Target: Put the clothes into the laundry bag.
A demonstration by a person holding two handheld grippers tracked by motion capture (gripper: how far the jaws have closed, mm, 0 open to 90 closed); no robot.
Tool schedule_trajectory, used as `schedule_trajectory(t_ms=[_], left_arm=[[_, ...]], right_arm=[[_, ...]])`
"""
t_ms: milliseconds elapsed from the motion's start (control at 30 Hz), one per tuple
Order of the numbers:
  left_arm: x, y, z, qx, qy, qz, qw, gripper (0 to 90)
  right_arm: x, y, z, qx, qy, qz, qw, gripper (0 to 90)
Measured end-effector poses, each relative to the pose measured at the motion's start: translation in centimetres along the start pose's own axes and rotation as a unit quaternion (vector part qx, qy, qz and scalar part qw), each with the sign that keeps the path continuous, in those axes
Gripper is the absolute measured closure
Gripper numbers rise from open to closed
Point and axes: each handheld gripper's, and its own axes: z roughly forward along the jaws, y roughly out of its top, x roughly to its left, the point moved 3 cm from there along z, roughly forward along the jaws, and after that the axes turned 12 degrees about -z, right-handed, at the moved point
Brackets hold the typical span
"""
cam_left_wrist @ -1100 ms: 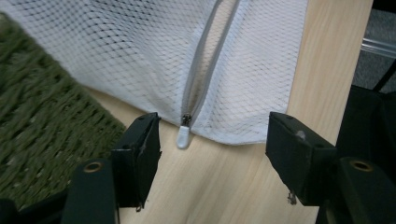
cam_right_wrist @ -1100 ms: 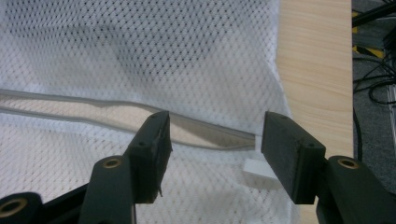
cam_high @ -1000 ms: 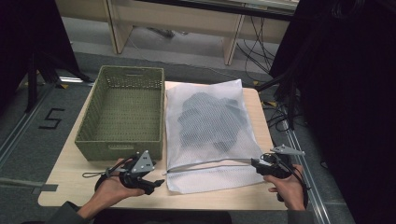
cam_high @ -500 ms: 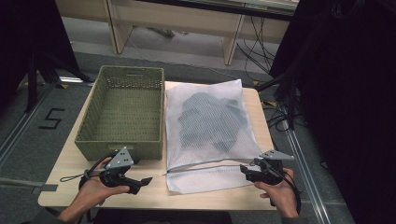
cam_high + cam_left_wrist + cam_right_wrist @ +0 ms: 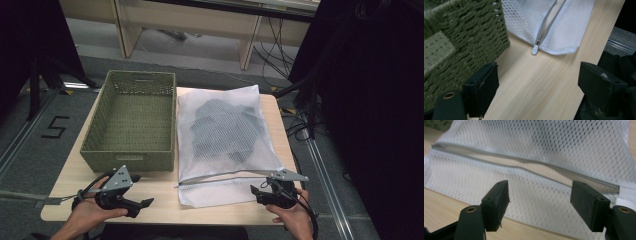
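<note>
at six o'clock on the counter [image 5: 165, 192], both sets of jaws just spread and pulled back off the white mesh laundry bag [image 5: 225, 145], nothing between them now; zipper [image 5: 227, 176] left open along the near edge, so probably ready for reaching the dark clothing [image 5: 225, 127] inside. left gripper [image 5: 142, 204] at seven o'clock, zipper pull [image 5: 535, 48] ahead toward one o'clock; right gripper [image 5: 256, 192] at five o'clock, bag just beyond; green basket [image 5: 131, 155] at ten.
</note>
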Motion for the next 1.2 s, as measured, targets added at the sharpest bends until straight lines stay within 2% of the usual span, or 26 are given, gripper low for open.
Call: schedule_trajectory(t_ms=[67, 100, 133, 167, 200, 233, 300, 333, 367, 400, 433, 467, 500, 567, 600, 633, 667, 700, 733, 800, 833, 867, 933, 1000, 1033, 1200], left_arm=[[0.1, -0.2, -0.1, 0.001, 0.004, -0.004, 1.0000, 16.8], [0.2, -0.4, -0.1, 0.002, 0.013, -0.021, 0.9997, 16.8], [0.5, -0.7, -0.3, 0.010, 0.026, -0.026, 0.9993, 16.9], [0.7, -0.7, -0.4, 0.010, 0.032, -0.029, 0.9990, 16.9], [0.7, -0.7, -0.4, 0.007, 0.029, -0.037, 0.9989, 17.0], [0.7, -0.8, -0.5, 0.005, 0.030, -0.041, 0.9987, 17.0], [0.8, -0.9, -0.7, 0.002, 0.031, -0.033, 0.9990, 17.0], [0.7, -0.9, -0.8, 0.007, 0.032, -0.036, 0.9988, 17.0], [0.7, -0.9, -0.8, 0.006, 0.034, -0.037, 0.9987, 17.0], [0.7, -0.9, -0.8, 0.006, 0.034, -0.037, 0.9987, 17.0], [0.7, -0.9, -0.8, 0.006, 0.038, -0.037, 0.9986, 17.0], [0.7, -0.8, -0.8, 0.005, 0.035, -0.025, 0.9990, 17.0], [0.6, -0.8, -0.8, 0.006, 0.036, -0.028, 0.9989, 17.0], [0.5, -0.9, -0.8, 0.005, 0.033, -0.034, 0.9989, 17.0], [0.5, -0.9, -0.7, 0.005, 0.032, -0.034, 0.9989, 17.0], [0.5, -0.8, -0.7, 0.005, 0.034, -0.030, 0.9990, 17.0], [0.6, -0.9, -0.8, 0.015, 0.037, -0.027, 0.9988, 17.0], [0.5, -0.9, -0.7, 0.008, 0.032, -0.033, 0.9989, 17.0], [0.4, -0.9, -0.6, 0.007, 0.030, -0.035, 0.9989, 16.9], [0.5, -0.9, -0.7, 0.011, 0.030, -0.031, 0.9990, 17.0], [0.5, -0.9, -0.6, 0.011, 0.030, -0.030, 0.9990, 16.9], [0.5, -0.9, -0.6, 0.012, 0.031, -0.028, 0.9991, 16.9], [0.5, -0.9, -0.7, 0.013, 0.034, -0.025, 0.9990, 16.9], [0.5, -0.9, -0.6, 0.011, 0.031, -0.029, 0.9990, 16.9], [0.5, -0.9, -0.6, 0.011, 0.031, -0.029, 0.9990, 16.9], [0.6, -1.0, -0.5, 0.019, 0.023, -0.037, 0.9989, 17.3]], right_arm=[[0.1, -0.1, -0.1, 0.002, -0.006, -0.006, 1.0000, 32.5], [0.3, -0.1, 0.0, 0.000, -0.002, -0.011, 0.9999, 32.6], [0.6, -0.5, -0.5, 0.013, -0.007, -0.016, 0.9998, 32.5], [0.9, -0.6, -0.5, 0.013, 0.002, -0.009, 0.9999, 32.4], [1.2, -0.6, -0.7, 0.013, -0.001, 0.006, 0.9999, 32.3], [1.0, -0.8, -0.7, 0.005, -0.010, -0.009, 0.9999, 32.1], [0.9, -1.2, -0.8, 0.002, 0.001, -0.035, 0.9994, 32.0], [1.2, -1.4, -1.0, 0.013, 0.003, -0.021, 0.9997, 31.8], [1.1, -1.5, -1.0, 0.010, 0.006, -0.023, 0.9997, 31.8], [0.9, -1.7, -0.9, 0.010, 0.010, -0.042, 0.9990, 31.8], [1.1, -1.8, -0.9, 0.015, 0.009, -0.028, 0.9994, 31.7], [0.9, -1.8, -1.0, 0.019, 0.002, -0.033, 0.9993, 31.5], [1.1, -1.9, -1.1, 0.029, 0.004, -0.017, 0.9994, 31.5], [1.1, -1.9, -1.0, 0.022, 0.002, -0.010, 0.9997, 31.4], [1.1, -1.9, -1.0, 0.028, 0.003, -0.018, 0.9994, 31.3], [0.9, -1.8, -0.8, 0.017, 0.004, -0.040, 0.9990, 31.2], [1.3, -1.7, -1.0, 0.027, 0.007, -0.012, 0.9995, 31.1], [1.4, -1.7, -1.0, 0.030, 0.011, -0.007, 0.9995, 31.0], [1.2, -1.8, -0.8, 0.024, 0.003, -0.024, 0.9994, 30.9], [1.2, -1.7, -0.8, 0.022, 0.006, -0.023, 0.9995, 30.8], [1.3, -1.8, -0.8, 0.024, 0.008, -0.020, 0.9995, 30.8], [1.5, -1.7, -1.0, 0.035, 0.007, 0.001, 0.9994, 30.7], [1.1, -1.9, -0.9, 0.031, 0.002, -0.023, 0.9992, 30.7], [1.3, -1.8, -1.0, 0.034, 0.005, -0.009, 0.9994, 30.7], [1.0, -1.9, -0.8, 0.027, 0.003, -0.032, 0.9991, 30.6], [1.2, -1.8, -0.9, 0.031, 0.004, -0.021, 0.9993, 30.4]])
